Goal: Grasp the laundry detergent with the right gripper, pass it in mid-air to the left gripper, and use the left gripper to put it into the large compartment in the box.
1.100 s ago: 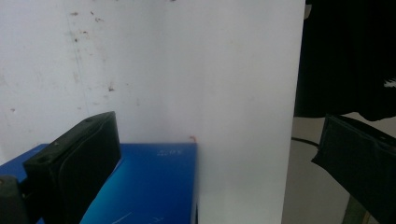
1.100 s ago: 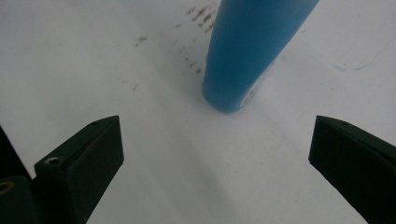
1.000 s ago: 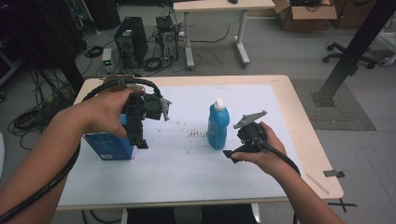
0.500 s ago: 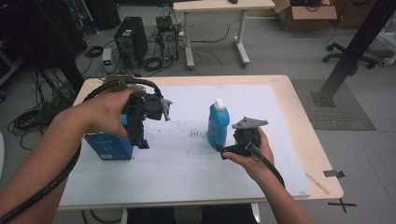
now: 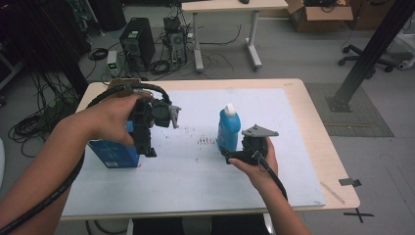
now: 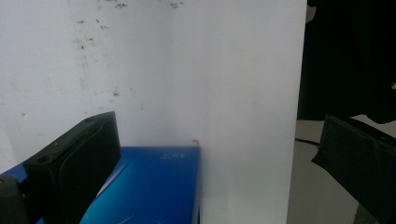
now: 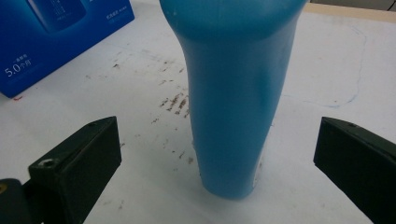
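A blue bottle (image 5: 228, 128) with a white cap stands upright on the white mat. My right gripper (image 5: 232, 155) is at its near side, open, its jaws spread to either side of the bottle's base (image 7: 231, 140) without touching it. A blue box (image 5: 113, 152) stands at the left of the mat. My left gripper (image 5: 146, 147) hangs over the box's right end, pointing down and open; the box top (image 6: 154, 186) lies just below and between the jaws. A hand holds each gripper.
The white mat (image 5: 195, 176) covers most of the wooden table (image 5: 313, 122); brown specks (image 5: 208, 141) mark it by the bottle. Cables, a computer tower (image 5: 134, 44) and a second table (image 5: 225, 7) stand beyond the far edge.
My right gripper has moved left and forward to the bottle, so its open jaws now flank the base. The left gripper and box have stayed put.
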A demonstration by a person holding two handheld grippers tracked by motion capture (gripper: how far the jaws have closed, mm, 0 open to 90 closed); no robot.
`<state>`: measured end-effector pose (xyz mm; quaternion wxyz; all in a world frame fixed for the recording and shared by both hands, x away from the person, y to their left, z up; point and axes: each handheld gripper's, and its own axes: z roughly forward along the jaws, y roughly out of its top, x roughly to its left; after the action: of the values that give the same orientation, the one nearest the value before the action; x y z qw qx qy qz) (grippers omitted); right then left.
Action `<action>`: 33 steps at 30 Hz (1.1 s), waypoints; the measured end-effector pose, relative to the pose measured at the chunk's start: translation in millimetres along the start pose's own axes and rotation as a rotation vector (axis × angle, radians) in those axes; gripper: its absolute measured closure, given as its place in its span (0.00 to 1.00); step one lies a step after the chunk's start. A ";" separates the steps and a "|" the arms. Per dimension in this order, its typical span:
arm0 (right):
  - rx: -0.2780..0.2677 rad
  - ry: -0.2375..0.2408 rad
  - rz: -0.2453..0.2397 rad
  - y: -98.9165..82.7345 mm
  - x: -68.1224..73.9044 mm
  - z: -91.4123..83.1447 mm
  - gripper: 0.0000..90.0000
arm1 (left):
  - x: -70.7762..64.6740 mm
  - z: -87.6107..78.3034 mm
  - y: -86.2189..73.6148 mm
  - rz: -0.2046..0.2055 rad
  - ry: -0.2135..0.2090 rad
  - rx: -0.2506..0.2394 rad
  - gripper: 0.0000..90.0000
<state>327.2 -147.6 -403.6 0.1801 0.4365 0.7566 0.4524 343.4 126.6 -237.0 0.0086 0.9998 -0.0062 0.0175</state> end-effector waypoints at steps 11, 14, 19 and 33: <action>-0.045 -0.029 0.020 -5.6 3.1 19.1 0.00 | -3.9 0.4 0.4 0.010 0.005 0.004 0.00; -0.060 -0.042 0.030 -6.1 3.3 21.9 0.00 | -4.4 0.6 -0.3 0.009 0.003 0.006 0.00; -0.085 -0.044 0.046 -5.8 4.7 27.4 0.00 | -5.0 1.0 -2.1 0.007 0.003 0.005 0.00; -0.126 -0.123 0.050 -6.7 11.0 44.1 0.00 | -7.3 2.9 -4.3 0.009 -0.002 0.006 0.00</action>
<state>347.2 -116.6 -431.1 0.2420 0.4701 0.7031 0.4756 336.2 130.9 -240.3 0.0053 0.9998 -0.0106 0.0168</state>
